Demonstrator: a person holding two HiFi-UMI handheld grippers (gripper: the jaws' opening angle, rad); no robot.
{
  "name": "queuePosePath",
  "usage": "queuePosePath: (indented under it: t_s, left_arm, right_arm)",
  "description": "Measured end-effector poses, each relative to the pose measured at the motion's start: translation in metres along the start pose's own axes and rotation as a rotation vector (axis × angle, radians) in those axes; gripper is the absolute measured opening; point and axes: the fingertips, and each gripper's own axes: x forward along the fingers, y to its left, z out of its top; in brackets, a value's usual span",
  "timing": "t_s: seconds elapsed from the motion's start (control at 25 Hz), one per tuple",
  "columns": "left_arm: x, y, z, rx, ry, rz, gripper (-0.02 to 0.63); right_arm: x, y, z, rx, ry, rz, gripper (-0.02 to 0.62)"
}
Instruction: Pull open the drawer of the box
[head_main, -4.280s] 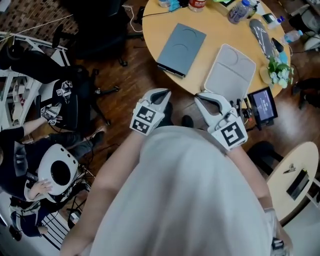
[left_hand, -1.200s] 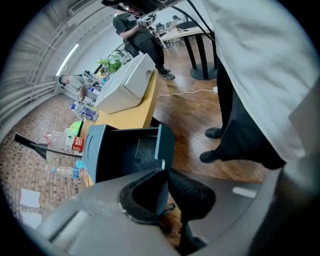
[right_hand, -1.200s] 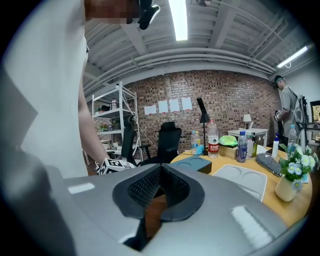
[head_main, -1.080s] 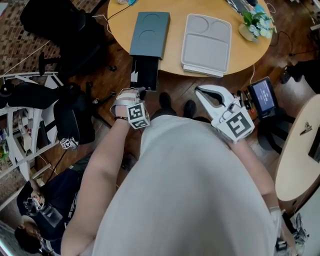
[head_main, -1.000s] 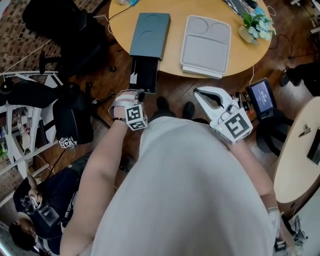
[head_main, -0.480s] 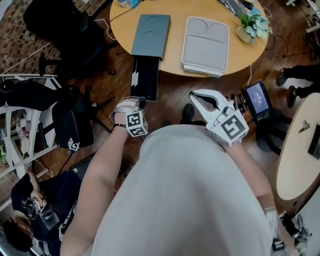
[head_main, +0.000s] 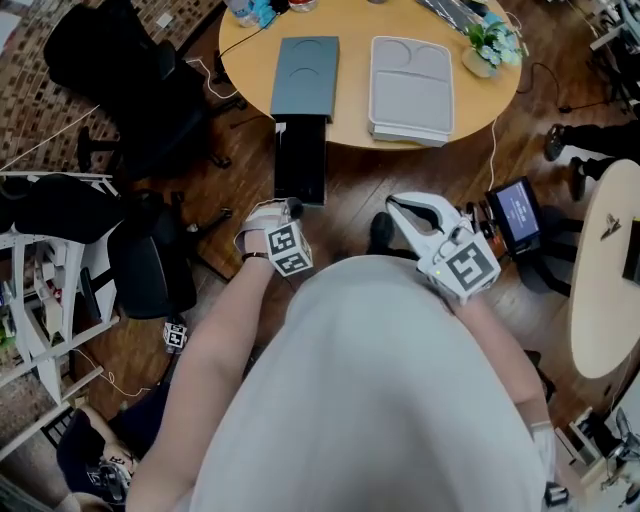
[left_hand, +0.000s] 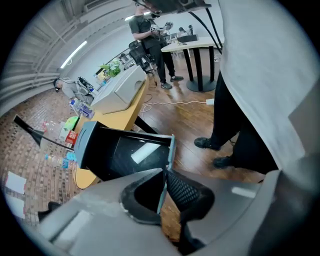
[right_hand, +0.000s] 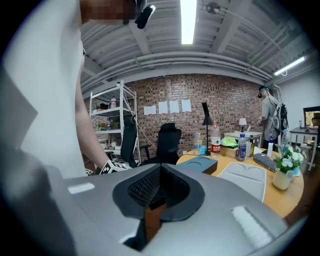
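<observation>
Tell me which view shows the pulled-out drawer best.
The head view: the whole drawer shows from above, sticking out of the box. The left gripper view shows its dark inside and its front panel between the left tool's closing jaws. The right gripper view shows only the box.

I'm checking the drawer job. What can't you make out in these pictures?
- Black pulled-out drawer interior: too dark in the head view; the left gripper view's pale patch could be glare.
- Its front panel: head view, hidden under the left hand-held gripper, whose jaws are closing with it between them.
- Small dark monitor text: head view, too small.
</observation>
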Motion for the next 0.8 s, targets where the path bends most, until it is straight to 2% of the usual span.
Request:
queuePosePath:
  t_s: [0.36,0.44,0.52,0.6,0.68,0.8]
  left_arm:
    - [-0.042,0.02,0.006,-0.162,-0.161,0.09,0.029]
    - [-0.041,0.038,0.007,-0.234,-0.202,0.123,0.029]
    - [-0.03,0.063,0.001,-0.341,-0.207,0.142,0.03]
    - [-0.03,0.091,-0.002,-0.428,-0.228,0.162,0.056]
    - [-0.05,0.112,0.012,-0.458,-0.305,0.196,0.038]
    - [-0.084,0.104,0.031,-0.453,-0.404,0.212,0.029]
  right_arm:
    - [-0.007,0.023,-0.002,-0.01,-0.008,-0.067,0.005]
    - [-0.008,0.023,-0.001,-0.005,-0.02,-0.08,0.005]
    - [-0.012,0.029,-0.003,-0.001,-0.012,-0.074,0.005]
    - [-0.014,0.037,-0.005,0.003,0.012,-0.069,0.005]
    - [-0.016,0.038,-0.007,-0.015,0.032,-0.086,0.005]
    - [-0.02,0.036,-0.012,-0.03,0.058,-0.117,0.005]
